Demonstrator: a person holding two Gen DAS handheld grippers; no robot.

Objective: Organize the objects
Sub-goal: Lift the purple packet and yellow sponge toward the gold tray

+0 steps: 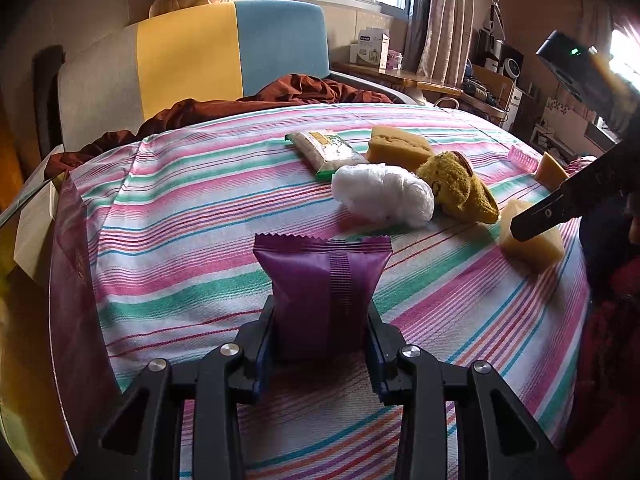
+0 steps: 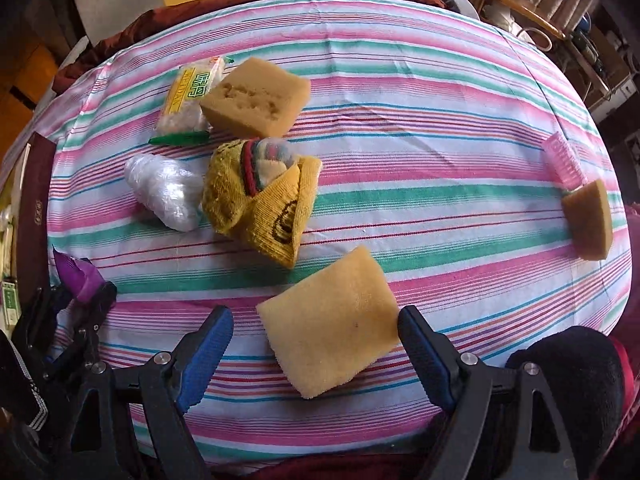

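Left tongs (image 1: 320, 344) held the purple packet (image 1: 322, 276); right tongs (image 2: 316, 356) hung wide over the flat sponge (image 2: 330, 324).
Sponge lay at lower centre, untouched on the striped table (image 2: 440, 120); squaring both pads to its skewed edges before closing should prevent twisting.

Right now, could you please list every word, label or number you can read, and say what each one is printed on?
"MEIDAN": yellow strip on the clear plastic food packet, beside large green characters I cannot make out.
White cardboard boxes by the window: print too small to read.
Purple foil snack pouch in the left hand-held gripper: no text visible.
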